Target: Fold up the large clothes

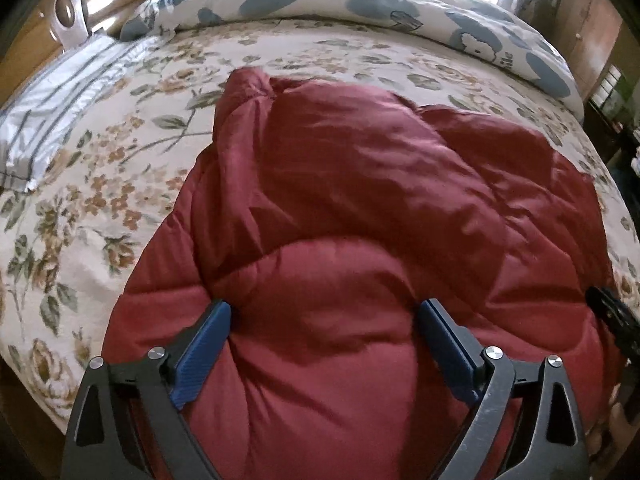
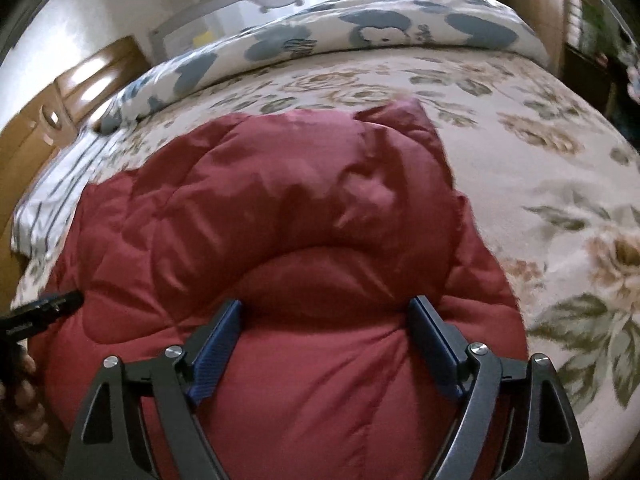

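Observation:
A dark red quilted padded coat (image 1: pixel 340 200) lies bunched on a floral bedspread (image 1: pixel 100 200), its thick near fold toward me. In the left wrist view my left gripper (image 1: pixel 326 312) points down at that fold. Its blue fingers (image 1: pixel 204 344) stand wide apart, the puffy fabric swelling between them. The right gripper's black tip (image 1: pixel 612 312) shows at the coat's right edge. In the right wrist view the coat (image 2: pixel 280 200) fills the middle. My right gripper (image 2: pixel 328 308) is also open over the near fold, its pads (image 2: pixel 434 344) beside the bulge. The left gripper (image 2: pixel 44 308) rests at the coat's left side.
A rolled duvet with blue cartoon prints (image 1: pixel 360 4) (image 2: pixel 380 28) lies along the far side of the bed. A grey-striped pillow (image 1: pixel 60 92) (image 2: pixel 52 188) sits at the left, by wooden furniture (image 1: pixel 36 32). Bare bedspread (image 2: pixel 560 200) stretches right of the coat. A hand (image 2: pixel 24 400) shows at lower left.

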Demonstrator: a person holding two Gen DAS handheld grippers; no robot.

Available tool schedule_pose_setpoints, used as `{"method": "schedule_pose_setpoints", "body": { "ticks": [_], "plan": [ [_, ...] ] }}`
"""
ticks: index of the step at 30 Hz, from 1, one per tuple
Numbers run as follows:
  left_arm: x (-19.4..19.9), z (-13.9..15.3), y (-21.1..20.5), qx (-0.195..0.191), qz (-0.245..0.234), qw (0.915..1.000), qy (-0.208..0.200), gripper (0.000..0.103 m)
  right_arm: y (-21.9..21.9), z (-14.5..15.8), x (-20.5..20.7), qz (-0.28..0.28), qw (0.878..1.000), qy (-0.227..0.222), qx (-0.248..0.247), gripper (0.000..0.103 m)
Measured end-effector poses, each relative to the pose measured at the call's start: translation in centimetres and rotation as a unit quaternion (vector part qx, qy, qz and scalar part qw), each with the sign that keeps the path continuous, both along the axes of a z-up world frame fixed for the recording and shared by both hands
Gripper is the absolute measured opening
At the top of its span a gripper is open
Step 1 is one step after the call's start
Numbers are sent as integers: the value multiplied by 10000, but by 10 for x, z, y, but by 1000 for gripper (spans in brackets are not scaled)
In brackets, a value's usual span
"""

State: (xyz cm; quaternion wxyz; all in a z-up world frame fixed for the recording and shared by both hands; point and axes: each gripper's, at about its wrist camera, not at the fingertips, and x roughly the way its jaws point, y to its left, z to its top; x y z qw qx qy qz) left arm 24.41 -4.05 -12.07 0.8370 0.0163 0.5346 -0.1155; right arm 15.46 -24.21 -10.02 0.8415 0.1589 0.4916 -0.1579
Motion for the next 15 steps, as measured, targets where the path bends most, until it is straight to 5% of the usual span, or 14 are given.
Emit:
{"method": "schedule_pose_setpoints", "body": {
  "ticks": [7,11,15],
  "plan": [
    [15,-13,-3,45,41,9999,107,98,3,20,2,-90,10000,-28,-27,85],
    [15,-14,-4,52,19,10000,65,98,26,36,21,456,9987,-162,-150,86],
    [13,-13,-3,78,8,9999,99,98,37,16,57,915,9954,275,-75,86]
  ]
}}
